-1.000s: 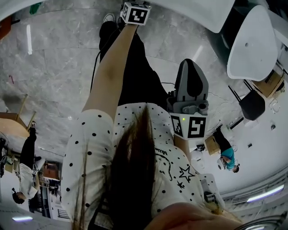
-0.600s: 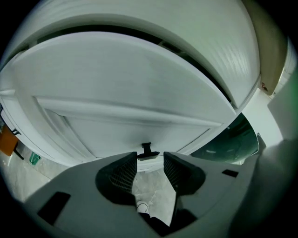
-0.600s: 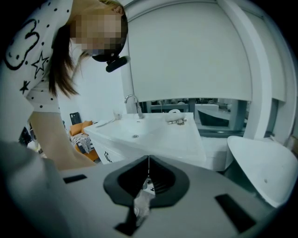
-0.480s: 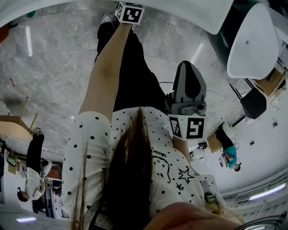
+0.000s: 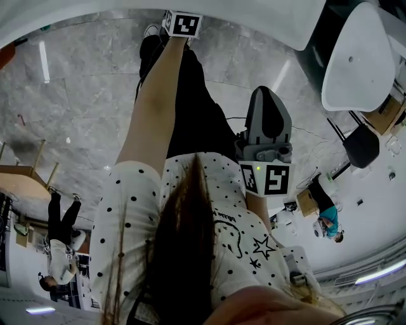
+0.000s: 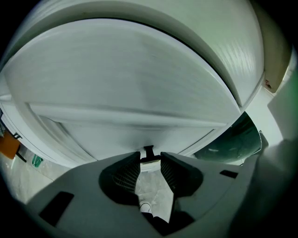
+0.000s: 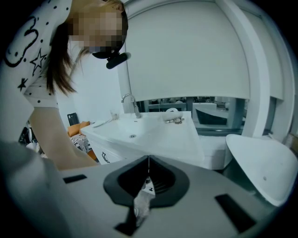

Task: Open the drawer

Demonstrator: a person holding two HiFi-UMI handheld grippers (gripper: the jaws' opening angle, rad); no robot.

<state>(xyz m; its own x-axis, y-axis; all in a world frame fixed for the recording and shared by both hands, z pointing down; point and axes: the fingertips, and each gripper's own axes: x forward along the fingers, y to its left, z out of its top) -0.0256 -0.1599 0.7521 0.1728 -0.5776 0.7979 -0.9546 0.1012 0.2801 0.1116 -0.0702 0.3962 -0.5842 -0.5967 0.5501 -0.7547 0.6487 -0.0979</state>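
Note:
A white drawer front (image 6: 130, 93) fills the left gripper view. Its small black handle (image 6: 148, 151) stands between the tips of my left gripper (image 6: 150, 158). The jaws have just been closing round the handle, and a gap still shows on each side of it. In the head view only that gripper's marker cube (image 5: 184, 24) shows, at the end of an outstretched arm by the cabinet's white edge (image 5: 266, 16). My right gripper (image 7: 149, 160) is held back near the person's chest, shut on nothing; its marker cube (image 5: 268, 179) shows in the head view.
A white washbasin unit (image 7: 153, 132) with a tap (image 7: 130, 104) stands ahead of the right gripper. A white rounded chair (image 5: 358, 57) is at the right. Grey marble floor (image 5: 82, 95) lies below. Bystanders (image 5: 60, 247) stand far off.
Both grippers keep their places in the head view. The bystander at the lower left has walked a little to the right.

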